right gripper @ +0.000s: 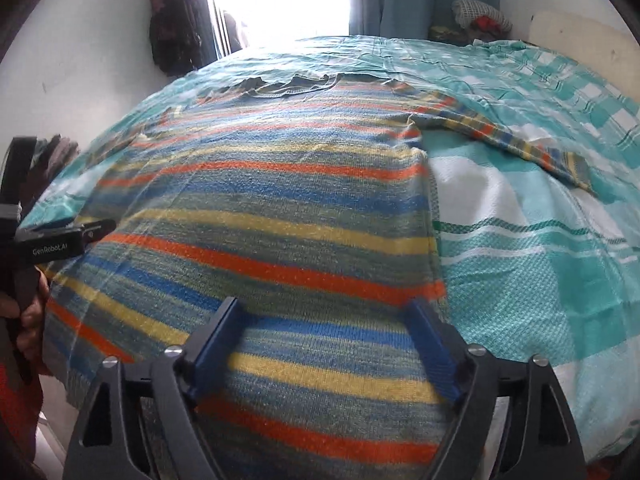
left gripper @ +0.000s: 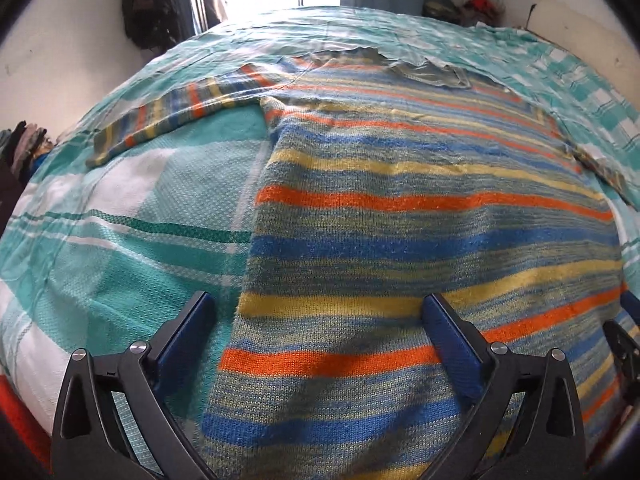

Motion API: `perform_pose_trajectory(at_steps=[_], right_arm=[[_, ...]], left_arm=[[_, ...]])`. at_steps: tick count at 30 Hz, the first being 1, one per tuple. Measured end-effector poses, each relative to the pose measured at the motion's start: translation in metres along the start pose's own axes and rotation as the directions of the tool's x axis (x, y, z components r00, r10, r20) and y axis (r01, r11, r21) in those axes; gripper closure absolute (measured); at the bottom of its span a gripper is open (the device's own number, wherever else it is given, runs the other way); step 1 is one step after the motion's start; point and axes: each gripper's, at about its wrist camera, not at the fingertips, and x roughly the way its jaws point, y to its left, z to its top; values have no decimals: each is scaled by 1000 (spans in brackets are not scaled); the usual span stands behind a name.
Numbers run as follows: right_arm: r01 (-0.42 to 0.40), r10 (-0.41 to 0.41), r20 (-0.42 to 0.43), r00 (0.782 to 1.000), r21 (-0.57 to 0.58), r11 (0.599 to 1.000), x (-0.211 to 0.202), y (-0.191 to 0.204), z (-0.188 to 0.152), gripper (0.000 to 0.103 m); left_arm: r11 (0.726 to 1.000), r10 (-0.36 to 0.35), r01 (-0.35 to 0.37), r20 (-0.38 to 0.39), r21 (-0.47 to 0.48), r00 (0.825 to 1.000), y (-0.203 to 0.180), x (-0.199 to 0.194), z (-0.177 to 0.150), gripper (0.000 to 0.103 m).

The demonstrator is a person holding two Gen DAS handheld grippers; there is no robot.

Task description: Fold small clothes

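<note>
A knitted sweater (left gripper: 400,184) (right gripper: 260,200) with orange, blue, yellow and grey-green stripes lies flat on the bed, its neck (left gripper: 432,72) towards the far side. One sleeve (left gripper: 168,120) stretches out to the left in the left wrist view. The other sleeve (right gripper: 520,140) lies out to the right in the right wrist view. My left gripper (left gripper: 318,302) hovers open across the sweater's near left side edge, one finger over the cover and one over the knit. My right gripper (right gripper: 325,307) stands open over the near right part of the sweater, with nothing held.
A teal and white checked cover (left gripper: 120,240) (right gripper: 540,260) spreads over the whole bed. A heap of clothes (left gripper: 472,0) (right gripper: 480,16) sits at the far right corner, and dark items (left gripper: 152,12) hang on the far wall. A person's hand (right gripper: 34,312) shows at the left edge.
</note>
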Motion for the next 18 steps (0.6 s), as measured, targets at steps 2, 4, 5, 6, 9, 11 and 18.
perform_pose_trajectory(at_steps=[2,4,5,6,9,11,18], right_arm=[[6,-6,12,1000,-16,1000,0,3,-1,13],[21,-20,21,1000,-38,999,2,6,-2,12],[24,-23,27,999,-41,999,1,9,-2,12],[23,-22,32,999,-42,999,0,8,-3,11],[20,-18,40,999,-43,999,1,8,-4,11],[19,-17,43,999,-43,999,1,8,-5,11],[18,-15,59,998,-48,999,3,7,-6,6]], left_arm=[[1000,2,-2,-44,14,999,0,-2,5,1],[1000,-13,13,-67,-4,998,7,-14,16,1],[999,-33,31,-48,-24,998,14,-20,21,1],[998,-48,47,-17,-50,999,24,-26,30,1],[989,-21,25,27,-143,999,64,-19,68,1],[977,-2,0,-10,-214,1000,95,8,91,1],[970,-24,24,1,-243,1000,146,70,81,0]])
